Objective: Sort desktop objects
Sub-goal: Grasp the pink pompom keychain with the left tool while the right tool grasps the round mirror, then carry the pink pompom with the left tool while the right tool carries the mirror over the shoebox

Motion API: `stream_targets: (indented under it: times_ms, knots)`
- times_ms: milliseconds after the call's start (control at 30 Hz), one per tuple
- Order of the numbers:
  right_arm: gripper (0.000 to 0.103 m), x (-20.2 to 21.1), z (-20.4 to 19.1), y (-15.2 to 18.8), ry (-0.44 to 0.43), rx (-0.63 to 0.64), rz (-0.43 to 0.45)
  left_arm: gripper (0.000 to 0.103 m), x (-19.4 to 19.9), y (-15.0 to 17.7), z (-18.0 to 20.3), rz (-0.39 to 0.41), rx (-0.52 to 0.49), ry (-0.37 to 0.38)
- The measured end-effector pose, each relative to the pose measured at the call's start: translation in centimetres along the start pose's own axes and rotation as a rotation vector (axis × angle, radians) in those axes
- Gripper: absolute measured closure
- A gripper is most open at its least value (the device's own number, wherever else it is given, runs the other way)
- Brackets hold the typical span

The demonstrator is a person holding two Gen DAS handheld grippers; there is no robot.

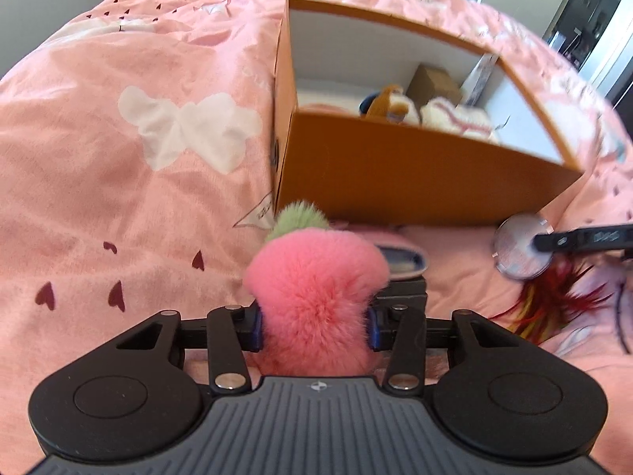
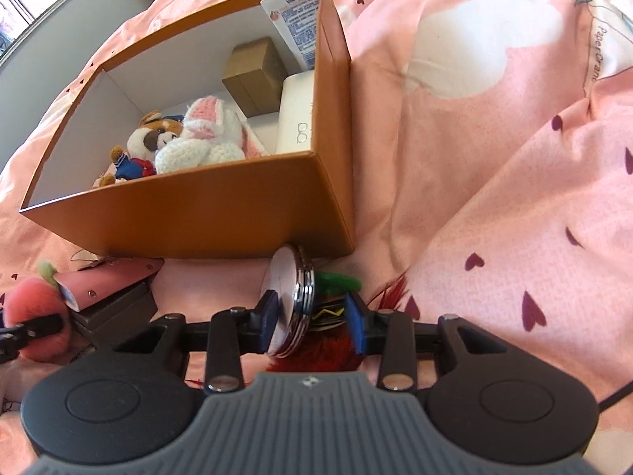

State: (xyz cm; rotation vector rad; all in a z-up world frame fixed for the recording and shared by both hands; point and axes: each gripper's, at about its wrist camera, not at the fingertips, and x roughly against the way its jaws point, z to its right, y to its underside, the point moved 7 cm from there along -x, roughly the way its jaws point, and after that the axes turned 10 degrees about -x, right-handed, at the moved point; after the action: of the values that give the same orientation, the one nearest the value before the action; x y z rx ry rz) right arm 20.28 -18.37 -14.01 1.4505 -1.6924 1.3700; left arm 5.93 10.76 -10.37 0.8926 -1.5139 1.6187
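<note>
Pink bedding [image 1: 118,198] printed with white bows and dark hearts is spread under everything, and an open orange box [image 1: 395,182] is set on it. Inside the box a brown-and-white plush dog [image 2: 148,144], a white crocheted rabbit [image 2: 205,134], a small brown carton [image 2: 253,75], a white case [image 2: 296,114] and a lotion tube [image 2: 300,23] propped against the wall are seen.

The left gripper [image 1: 314,326] is closed on a fluffy pink pom-pom [image 1: 316,293] with a green tuft, its blue pads sunk into the fur on both sides, just in front of the box.

A round silver compact mirror [image 2: 290,304] is stood on edge between the fingers of the right gripper [image 2: 314,322]. It is touched by the left pad, while a gap is left at the right pad, so no firm grip is shown. Red feathers [image 2: 324,350] and something green [image 2: 336,281] lie under it. A pink case [image 2: 107,281] is lying beside the box.
</note>
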Motion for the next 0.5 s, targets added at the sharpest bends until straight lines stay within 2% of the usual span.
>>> stream_targets:
  times_ms: [133, 167, 267, 500]
  knots:
    - [0.069, -0.2, -0.2, -0.1, -0.011, 0.009, 0.003, 0.052, 1.3, -0.8, 0.3, 0.037, -0.002, 0.003]
    - [0.076, 0.0, -0.4, 0.0, -0.016, 0.016, 0.006, 0.052, 1.7, -1.0, 0.4, 0.049, -0.005, 0.002]
    - [0.084, 0.4, -1.3, 0.1, -0.034, 0.045, 0.01, 0.052, 2.7, -1.7, 0.6, 0.079, -0.009, 0.004]
    - [0.084, 0.2, -3.7, 0.7, -0.065, 0.117, -0.005, 0.052, 3.8, -2.4, 1.2, 0.111, -0.021, 0.02]
